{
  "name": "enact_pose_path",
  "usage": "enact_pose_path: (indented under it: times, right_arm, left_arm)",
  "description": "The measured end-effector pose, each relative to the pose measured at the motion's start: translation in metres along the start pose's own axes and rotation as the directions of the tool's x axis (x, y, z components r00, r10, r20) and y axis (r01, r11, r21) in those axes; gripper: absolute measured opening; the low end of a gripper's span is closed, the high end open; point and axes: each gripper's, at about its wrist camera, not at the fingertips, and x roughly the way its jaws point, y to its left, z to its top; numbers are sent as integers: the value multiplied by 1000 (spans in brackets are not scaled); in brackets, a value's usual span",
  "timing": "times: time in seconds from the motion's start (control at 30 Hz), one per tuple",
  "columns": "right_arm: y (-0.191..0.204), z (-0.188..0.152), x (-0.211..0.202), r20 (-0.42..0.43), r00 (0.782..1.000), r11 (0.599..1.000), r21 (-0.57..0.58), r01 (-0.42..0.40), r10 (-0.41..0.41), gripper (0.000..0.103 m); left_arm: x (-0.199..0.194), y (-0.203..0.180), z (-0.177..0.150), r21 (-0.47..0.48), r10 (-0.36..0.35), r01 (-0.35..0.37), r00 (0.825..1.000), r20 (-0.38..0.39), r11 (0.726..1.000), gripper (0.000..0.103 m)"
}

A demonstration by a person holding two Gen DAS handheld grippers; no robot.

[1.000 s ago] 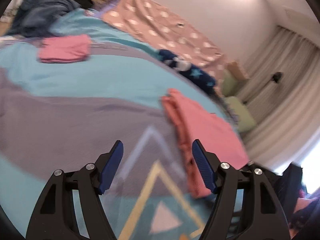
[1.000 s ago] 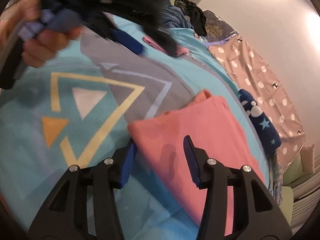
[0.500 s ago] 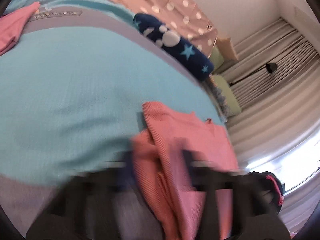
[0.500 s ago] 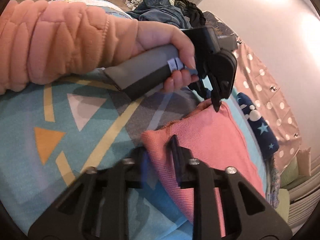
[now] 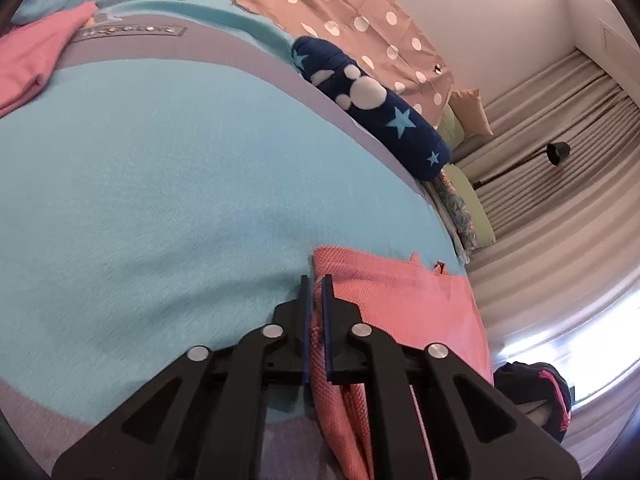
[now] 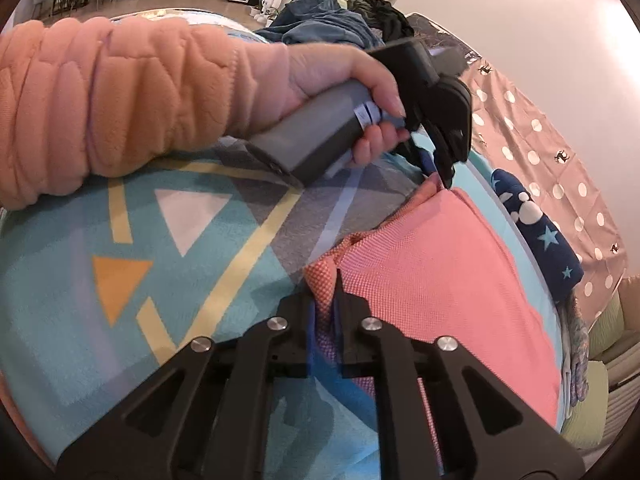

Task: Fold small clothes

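While both grippers pinch it, coral knit garment (image 6: 440,272) lies folded flat on patterned blanket (image 5: 160,184), near navy star-print roll (image 5: 372,108). Left gripper (image 5: 316,284): held low and level, clamped on far corner. Right gripper (image 6: 326,280): clamped on near corner. Left hand (image 6: 344,92): pink-sleeved, wrapped around grey handle.
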Motion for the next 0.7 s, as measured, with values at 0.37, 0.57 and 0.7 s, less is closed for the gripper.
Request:
enact_pose_path:
  times: [0.37,0.57,0.7]
  right_arm:
    - [-18,-11,-15,-1,999,993,115,-40,40,33]
    - [-15,-11,-19,1,999,991,129,-42,43,38]
    - [-17,-13,-17,-3,998,988,143,-55,56,40]
  left_arm:
    - [-27,-25,-35,234,89,-76,995,-48,969,29]
    - [-10,-32,-20,271,179,-166,984,-23,948,21]
    - [-16,-32,-26,319,185,-164,982,-35,933,20]
